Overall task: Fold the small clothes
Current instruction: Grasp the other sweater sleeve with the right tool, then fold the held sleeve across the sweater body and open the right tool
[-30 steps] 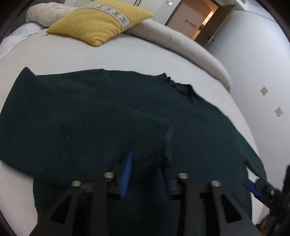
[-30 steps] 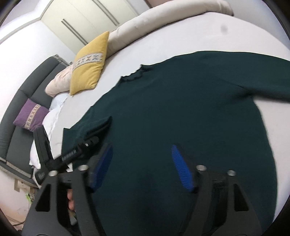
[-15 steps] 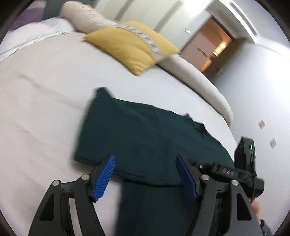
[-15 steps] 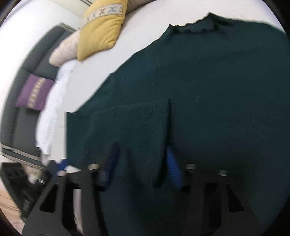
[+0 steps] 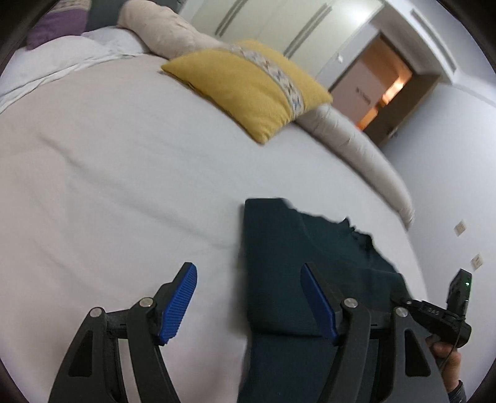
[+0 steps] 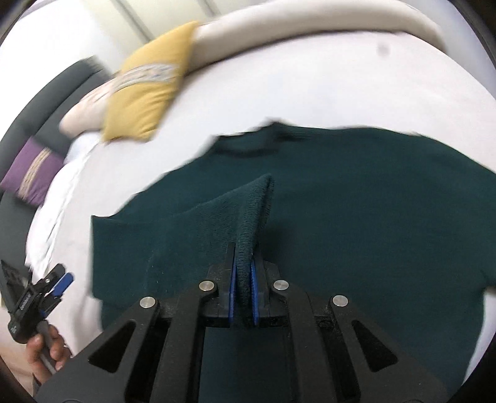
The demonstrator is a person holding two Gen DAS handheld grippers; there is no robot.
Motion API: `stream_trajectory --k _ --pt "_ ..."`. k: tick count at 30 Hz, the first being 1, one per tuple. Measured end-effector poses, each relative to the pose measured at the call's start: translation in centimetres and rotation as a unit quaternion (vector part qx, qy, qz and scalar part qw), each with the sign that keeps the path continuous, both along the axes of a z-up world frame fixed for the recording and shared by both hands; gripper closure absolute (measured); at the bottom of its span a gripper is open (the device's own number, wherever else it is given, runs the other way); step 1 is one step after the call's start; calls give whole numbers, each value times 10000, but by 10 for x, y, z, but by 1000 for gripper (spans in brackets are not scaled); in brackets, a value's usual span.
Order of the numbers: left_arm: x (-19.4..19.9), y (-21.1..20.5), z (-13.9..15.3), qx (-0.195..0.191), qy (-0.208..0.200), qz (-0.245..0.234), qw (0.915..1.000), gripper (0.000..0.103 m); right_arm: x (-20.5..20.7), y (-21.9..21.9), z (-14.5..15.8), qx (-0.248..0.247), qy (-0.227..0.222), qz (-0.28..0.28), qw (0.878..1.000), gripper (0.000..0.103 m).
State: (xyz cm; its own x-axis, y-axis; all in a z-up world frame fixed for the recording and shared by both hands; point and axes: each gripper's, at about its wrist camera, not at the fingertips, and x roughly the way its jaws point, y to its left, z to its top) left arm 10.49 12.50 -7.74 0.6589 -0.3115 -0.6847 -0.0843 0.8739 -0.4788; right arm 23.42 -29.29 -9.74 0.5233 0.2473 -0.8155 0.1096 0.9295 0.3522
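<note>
From the left wrist view, the left gripper is hovering over the white bed with its jaws standing wide apart and gripping nothing; its left blue pad is showing against bare sheet, and its right pad is showing against the dark green sweater. The sweater is lying flat on the bed at about five o'clock in this view, with its folded-over sleeve forming a straight left edge and its frilled neckline pointing toward two o'clock. A yellow cushion is resting at twelve o'clock against a long beige bolster, and a purple cushion is peeking in at eleven o'clock. The right gripper, held by a hand, is showing at four o'clock. From the right wrist view, the right gripper is sitting at six o'clock with its jaws, which have just been closing, pinched tight on a raised ridge of sweater fabric, the cuff end of the sleeve standing up between the blue pads. The rest of the sweater is spreading across the bed from nine o'clock to three o'clock. The yellow cushion is lying at eleven o'clock, the purple cushion at nine o'clock, and the left gripper is showing at eight o'clock, gripped by a hand
</note>
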Motion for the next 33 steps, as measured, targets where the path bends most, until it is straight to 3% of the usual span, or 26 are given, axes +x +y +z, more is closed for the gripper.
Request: stream_trajectory --k 4,9,13,14,16,17,18,22,28,31,33 --pt "30 -23 -10 323 268 -201 9989 32 -9 -34 -18 123 93 -108 9998 97" --pt "64 -45 -20 977 608 -334 9928 32 -7 -33 -25 6 -2 9 10000 97" --pt "80 -48 -32 1193 815 -356 9889 35 -20 -40 -23 -66 -41 -33 10000 97" --pt "83 -49 -34 1270 786 -365 9881 39 -30 -47 -21 -71 -38 -52 10000 97" --pt "82 -53 -35 1377 701 -402 9872 57 -32 -46 -19 -100 -51 -45 9999 97" --pt "82 -55 -36 1362 658 -459 9874 71 -32 -46 -18 -170 -43 -22 9998 97" --pt "81 -57 -37 1340 639 -507 9876 77 -32 -44 -17 -245 -45 7 9997 97" --pt "76 -64 -37 1563 483 -498 9853 83 -26 -43 -10 -383 -27 2 9993 97" --pt "76 -58 -39 1446 421 -349 9880 88 -14 -48 4 -394 -135 -36 9991 97" --pt "76 -60 -43 1516 372 -312 9872 88 -11 -53 -24 -343 235 -74 9991 97" --pt "75 -62 -44 1561 348 -313 9866 88 -17 -64 -36 41 91 -233 9997 97"
